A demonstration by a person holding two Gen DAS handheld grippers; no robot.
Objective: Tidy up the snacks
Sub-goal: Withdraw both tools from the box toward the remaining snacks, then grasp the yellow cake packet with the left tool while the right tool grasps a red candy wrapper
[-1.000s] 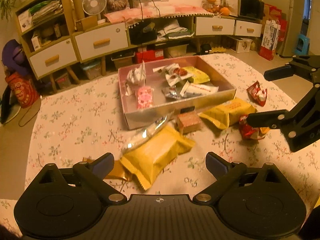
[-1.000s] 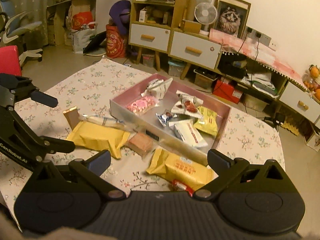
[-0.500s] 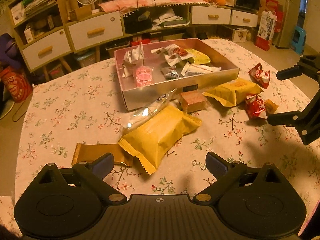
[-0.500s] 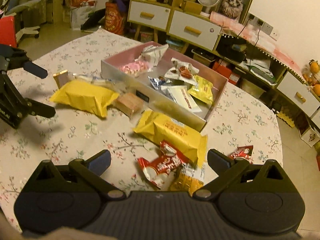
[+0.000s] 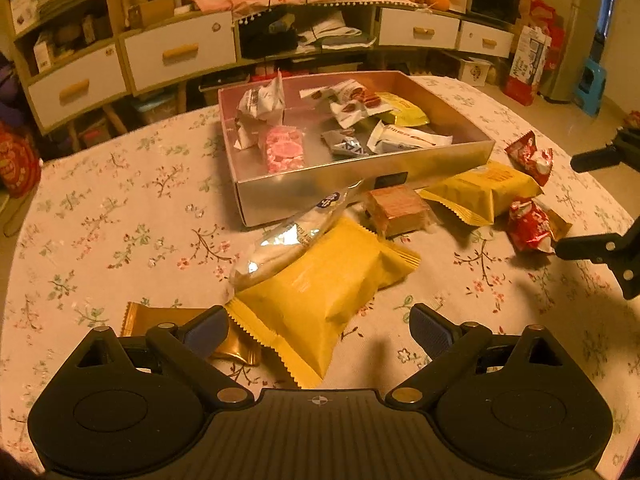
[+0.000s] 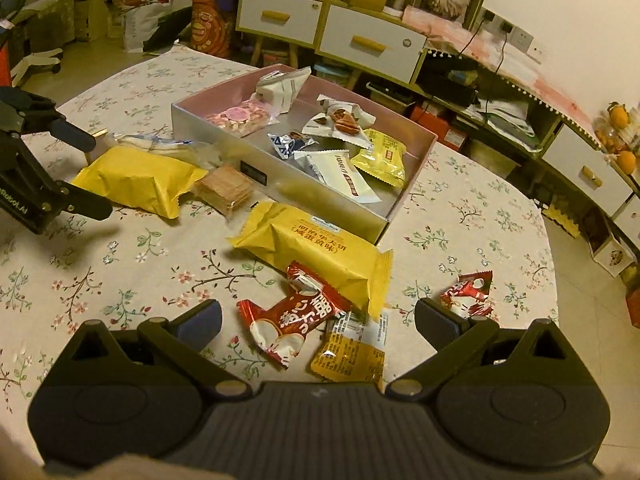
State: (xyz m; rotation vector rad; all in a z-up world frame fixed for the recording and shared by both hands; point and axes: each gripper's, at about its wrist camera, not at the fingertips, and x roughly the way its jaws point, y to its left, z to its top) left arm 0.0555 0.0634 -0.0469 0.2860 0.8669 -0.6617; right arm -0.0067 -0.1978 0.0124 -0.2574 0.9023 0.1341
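both hand-held grippers are lining up a pick, so this looks like the reach stage of gathering loose snacks into the box (image 5: 360,184), which sits in the upper middle of the frame with several packets already inside. the left hand-held gripper (image 5: 320,326) hangs wide open and empty, its jaws straddling the near end of the large yellow packet (image 5: 320,292) at lower centre; a gold wrapper (image 5: 168,316) lies just beside its left-of-frame finger and a clear silver packet (image 5: 288,240) rests on the yellow one's far edge. the right hand-held gripper (image 6: 318,322) is equally wide open, holding nothing, with the red packet (image 6: 286,318) and a small orange-gold sachet (image 6: 348,354) low in the frame between its fingers, touching a second yellow packet (image 6: 316,252) just beyond. next, judging by this, each needs to drop lower, close on one packet only, then lift it to the box.
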